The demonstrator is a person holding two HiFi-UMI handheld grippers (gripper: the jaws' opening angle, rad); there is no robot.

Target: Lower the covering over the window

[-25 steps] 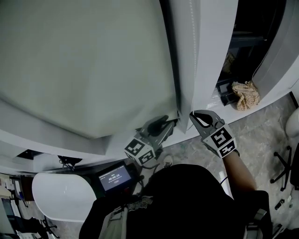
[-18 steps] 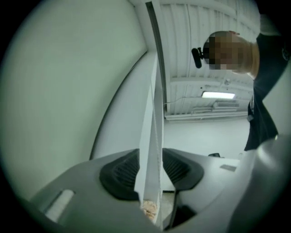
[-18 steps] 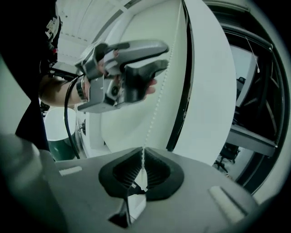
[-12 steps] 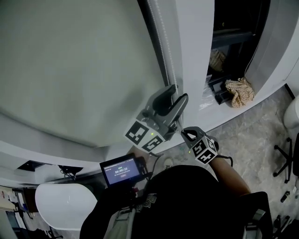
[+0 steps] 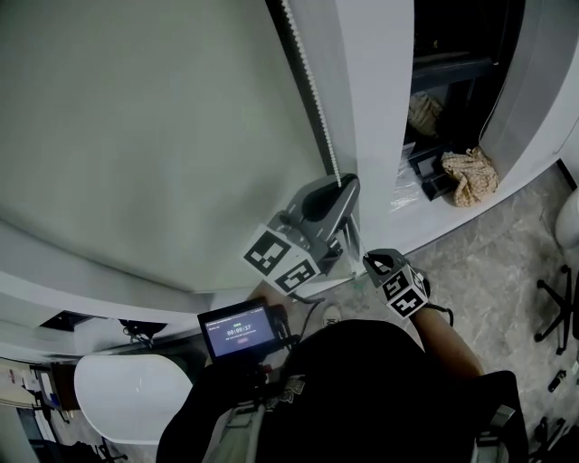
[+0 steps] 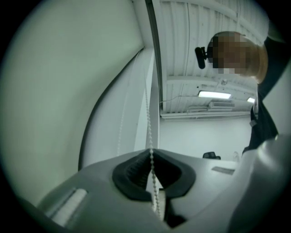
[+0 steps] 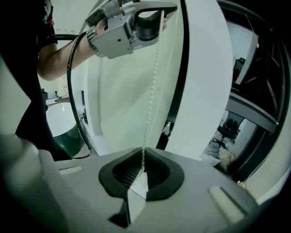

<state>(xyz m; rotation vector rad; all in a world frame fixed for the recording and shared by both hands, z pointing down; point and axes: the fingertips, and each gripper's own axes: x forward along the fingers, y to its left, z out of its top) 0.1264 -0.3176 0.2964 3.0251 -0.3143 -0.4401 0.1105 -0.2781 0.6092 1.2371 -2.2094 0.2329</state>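
Observation:
A pale grey-green roller blind [image 5: 154, 127] fills the window on the left. Its white bead chain [image 5: 312, 86] hangs along the blind's right edge. My left gripper [image 5: 341, 184] points up and is shut on the chain, the beads pinched between its dark pads [image 6: 132, 170]. Below it, my right gripper [image 5: 371, 262] is shut on the same chain lower down. In the right gripper view the bead chain [image 7: 152, 86] runs taut from the left gripper [image 7: 157, 13] at the top down to the right gripper [image 7: 142, 160].
A white frame post [image 5: 380, 108] stands right of the chain, with a white sill below it. A crumpled cloth [image 5: 469, 174] and dark shelving lie at the right. A small lit screen [image 5: 240, 330] and a white rounded tabletop [image 5: 136, 398] sit low on the left.
The left gripper rose up the chain with its jaws apart, then closed on it. The right gripper dropped lower and nearer my body, still shut on the chain.

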